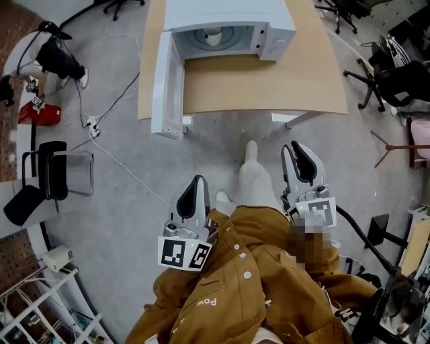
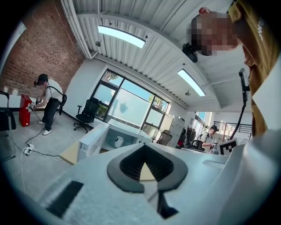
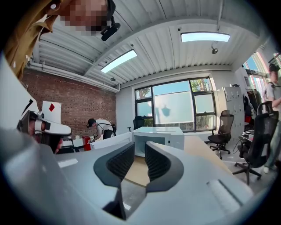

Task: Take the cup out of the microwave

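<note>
Wooden table point(image 1: 269, 87) holds open microwave point(image 1: 232, 15), cup point(image 1: 213, 38) inside; chair point(image 1: 403, 84) near.

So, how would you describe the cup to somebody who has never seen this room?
Find the wooden table; a white microwave stands on it, its door swung open. Inside its cavity stands the cup, small and white, the only thing in there.

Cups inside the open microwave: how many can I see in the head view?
1. A small white cup stands near the middle of the cavity of the open white microwave oven, which sits on the light wooden table. Part of the cavity is hidden, so another may be unseen.
</note>
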